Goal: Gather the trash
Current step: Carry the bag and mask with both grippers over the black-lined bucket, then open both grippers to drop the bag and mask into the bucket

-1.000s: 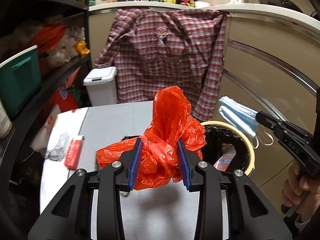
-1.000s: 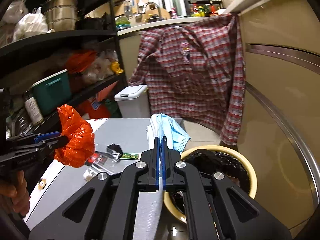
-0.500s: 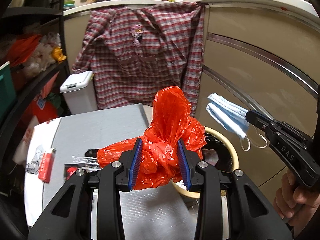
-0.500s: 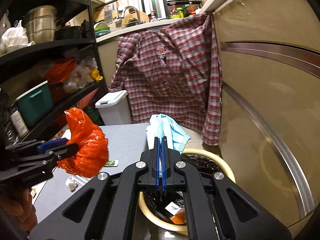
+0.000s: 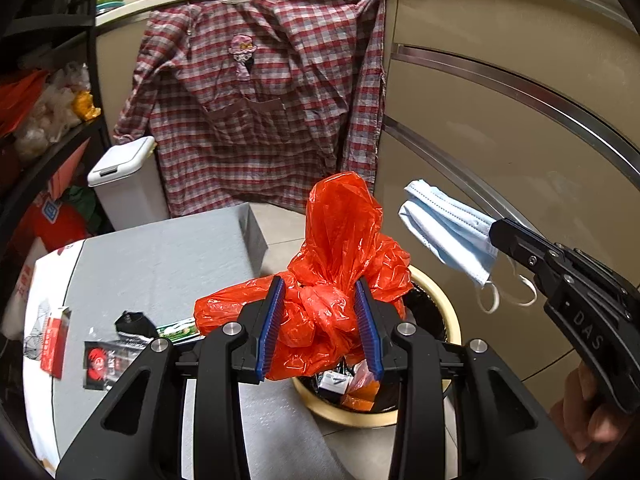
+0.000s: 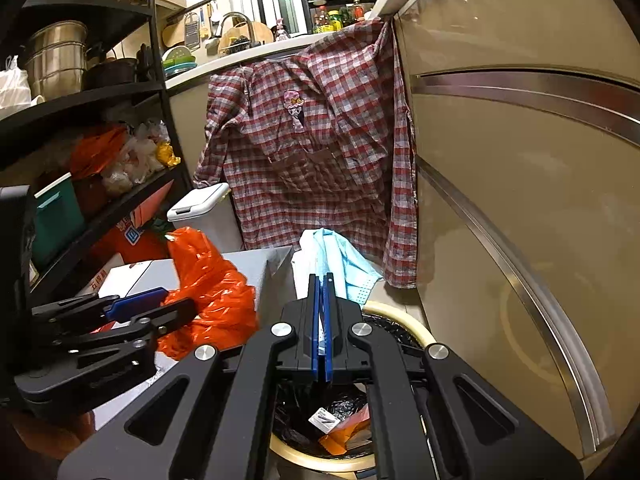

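Left gripper (image 5: 320,320) clamps its blue pads on a knotted orange bag (image 5: 336,256), held in the air above the near rim of the bin (image 5: 432,284); the bag's lower folds hide part of the bin's mouth and the table's right edge. Right gripper (image 6: 322,312) has its jaws pressed together on a blue mask (image 6: 340,256), pinched at one end, so only the crumpled far half shows past the fingers in its own view. From the left view the mask hangs in the air just right of the bag and over the bin's far side, its ear loops dangling. A hand (image 5: 592,412) grips the right tool's handle, cut off at the lower right corner of the frame. Inside the black-lined bin lie a white label and orange scraps, mostly covered by the gripper bodies. On the grey table (image 5: 160,248), near its left edge, sit a red packet (image 5: 54,340), a dark wrapper (image 5: 132,324) and a black-and-red sachet (image 5: 100,364), its print too small to read. A green strip beside them is half hidden behind the bag. Beyond the table's far edge hangs a plaid shirt (image 5: 260,100) beside a white lidded bin (image 5: 124,184).
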Demonstrator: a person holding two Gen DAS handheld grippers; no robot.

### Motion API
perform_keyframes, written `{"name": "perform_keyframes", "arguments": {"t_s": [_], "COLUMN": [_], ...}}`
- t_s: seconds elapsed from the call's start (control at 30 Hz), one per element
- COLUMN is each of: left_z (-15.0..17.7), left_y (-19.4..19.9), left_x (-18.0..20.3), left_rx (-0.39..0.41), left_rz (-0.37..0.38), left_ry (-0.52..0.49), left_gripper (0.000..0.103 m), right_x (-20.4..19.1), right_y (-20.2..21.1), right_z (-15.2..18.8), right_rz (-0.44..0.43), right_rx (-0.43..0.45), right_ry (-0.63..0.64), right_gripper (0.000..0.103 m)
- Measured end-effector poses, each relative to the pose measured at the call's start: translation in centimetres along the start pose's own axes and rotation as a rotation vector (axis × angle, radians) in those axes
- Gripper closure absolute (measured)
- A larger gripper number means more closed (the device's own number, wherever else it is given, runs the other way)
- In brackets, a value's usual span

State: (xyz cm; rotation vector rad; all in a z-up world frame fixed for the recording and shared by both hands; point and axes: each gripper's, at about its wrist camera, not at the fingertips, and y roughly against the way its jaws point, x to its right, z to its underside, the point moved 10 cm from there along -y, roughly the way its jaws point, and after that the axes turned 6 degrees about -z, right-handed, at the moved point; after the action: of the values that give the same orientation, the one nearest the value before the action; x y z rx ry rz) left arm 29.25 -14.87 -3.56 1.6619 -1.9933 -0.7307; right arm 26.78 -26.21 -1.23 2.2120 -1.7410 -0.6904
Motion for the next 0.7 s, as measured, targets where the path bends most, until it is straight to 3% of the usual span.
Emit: {"name": "perform_keyframes", "arguments": {"t_s": [0.57,0.7], "left_z": [-0.5,-0.5], "left_y": [-2.4,-2.5], "left_x": [1.2,1.2], "left_rx": [-0.017,-0.018], "left_rz": [0.001,-0.004], "left_ry": [0.001,0.0], "left_gripper": [0.067,0.059], "right_x": [1.4,1.6], "right_y": [-0.6,-0.9], "right_z": [0.0,0.1], "right_rz": [0.015,0.024], "right_rx": [-0.001,-0.012], "right_ry": [-0.023,-0.025], "right_gripper": [0.101,0.096]}}
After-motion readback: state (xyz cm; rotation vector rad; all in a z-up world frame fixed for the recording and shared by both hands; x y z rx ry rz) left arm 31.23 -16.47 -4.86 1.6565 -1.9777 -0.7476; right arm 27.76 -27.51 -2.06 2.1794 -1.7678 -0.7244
